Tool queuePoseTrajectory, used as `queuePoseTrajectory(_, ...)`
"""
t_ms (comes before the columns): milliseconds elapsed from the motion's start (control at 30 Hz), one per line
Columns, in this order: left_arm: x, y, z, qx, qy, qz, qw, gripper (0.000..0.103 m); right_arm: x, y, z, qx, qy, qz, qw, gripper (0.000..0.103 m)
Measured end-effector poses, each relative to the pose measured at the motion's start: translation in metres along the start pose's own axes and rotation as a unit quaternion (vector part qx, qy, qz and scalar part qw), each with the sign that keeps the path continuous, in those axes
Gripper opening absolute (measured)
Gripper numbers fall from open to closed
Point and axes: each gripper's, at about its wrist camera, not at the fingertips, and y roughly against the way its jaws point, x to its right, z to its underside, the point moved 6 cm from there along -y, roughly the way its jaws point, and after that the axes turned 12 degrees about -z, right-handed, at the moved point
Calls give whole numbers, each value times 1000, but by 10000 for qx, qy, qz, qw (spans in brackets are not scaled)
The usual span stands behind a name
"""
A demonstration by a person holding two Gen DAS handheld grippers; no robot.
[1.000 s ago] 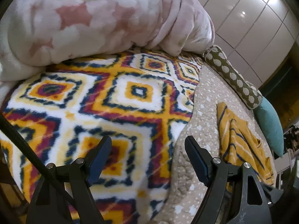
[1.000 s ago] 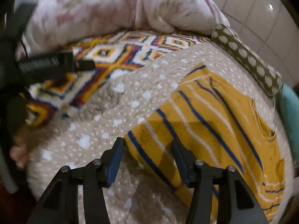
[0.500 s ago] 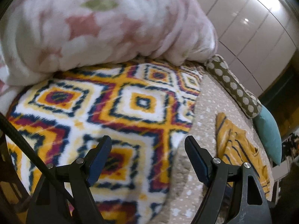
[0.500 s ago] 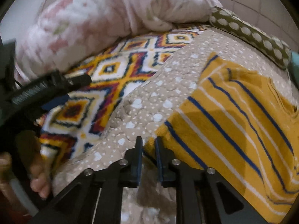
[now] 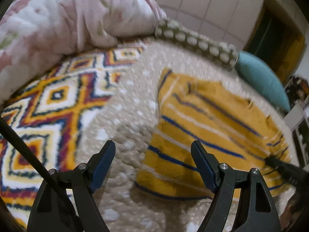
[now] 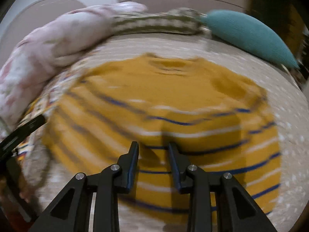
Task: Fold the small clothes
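Yellow striped garment (image 5: 208, 135): lies spread flat on the beige dotted quilt (image 5: 123, 119), right of the patterned fleece blanket (image 5: 48, 104). It now fills the middle and right of the left wrist view; a second ago it was a narrow strip at the far right edge. In the right wrist view (image 6: 164, 104) it covers most of the picture, blurred, with the near hem running under the fingers.

Left gripper (image 5: 153, 157): jaws wide apart, as before, nothing between them. It hangs over the quilt at the garment's near left corner, where earlier it stood over the fleece blanket.

Right gripper (image 6: 153, 156): jaws opening, a narrow gap showing; half a second ago they were nearly together at the garment's corner. It stands above the striped cloth; the pads do not appear to pinch it.

Pink floral duvet (image 5: 63, 19): heaped at the far left. Dotted bolster (image 5: 195, 38) and teal cushion (image 5: 262, 81): along the far right edge of the bed.
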Motion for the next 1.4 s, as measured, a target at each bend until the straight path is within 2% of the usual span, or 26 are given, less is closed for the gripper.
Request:
queuePoseTrajectory(67, 6, -17, 5, -249, -97, -192, 9995, 80, 22, 1, -5, 29, -367, -318, 9988, 26)
queuePoseTrajectory(100, 6, -21, 5, -270, -103, -236, 9993, 82, 32, 5, -10, 74, -569, -331, 9978, 22)
queuePoseTrajectory(167, 6, -21, 5, -251, -142, -298, 9991, 83, 37, 22, -21, 291, -696, -64, 9971, 25)
queuePoseTrajectory(233, 7, -23, 5, -255, -173, -311, 9990, 84, 26, 35, -28, 523, -561, -125, 9970, 30)
queuePoseTrajectory(333, 7, -22, 6, -246, -189, -313, 9990, 85, -3, 31, -39, 443, -55, -231, 9987, 30)
queuePoseTrajectory(433, 7, -22, 6, -243, -197, -313, 9990, 85, -33, -3, -51, 160, 479, -110, 9987, 30)
queuePoseTrajectory(533, 7, -23, 6, -237, -206, -309, 9990, 86, -50, -49, -62, -195, 742, 13, 9971, 30)
queuePoseTrajectory(567, 8, -23, 7, -235, -216, -297, 9990, 87, -53, -74, -68, -435, 803, 210, 9956, 30)
queuePoseTrajectory(600, 8, -23, 7, -235, -217, -288, 9991, 88, -54, -84, -73, -466, 843, 377, 9946, 30)
queuePoseTrajectory(667, 9, -24, 7, -241, -219, -262, 9991, 89, -58, -96, -92, -333, 894, 657, 9933, 33)
queuePoseTrajectory(700, 9, -24, 7, -245, -226, -251, 9991, 90, -56, -102, -103, -355, 820, 798, 9928, 40)
queuePoseTrajectory(733, 9, -25, 8, -247, -233, -240, 9991, 91, -53, -105, -111, -401, 723, 913, 9924, 53)
queuePoseTrajectory(767, 9, -25, 8, -252, -237, -236, 9991, 92, -49, -107, -118, -431, 603, 999, 9922, 57)
queuePoseTrajectory(900, 10, -27, 8, -266, -263, -243, 9990, 93, -37, -75, -131, -69, 264, 769, 9967, 58)
queuePoseTrajectory(1067, 11, -28, 7, -269, -274, -242, 9990, 94, -6, -15, -107, 191, -16, 297, 9994, 59)
queuePoseTrajectory(1167, 11, -28, 7, -264, -285, -258, 9989, 95, 38, 36, -77, 419, -447, 261, 9978, 62)
queuePoseTrajectory(1233, 12, -28, 8, -268, -309, -267, 9988, 97, 79, 69, -50, 597, -950, 247, 9934, 67)
queuePoseTrajectory(1400, 13, -28, 9, -260, -375, -304, 9985, 99, 144, 100, 18, 692, -1931, 36, 9787, 68)
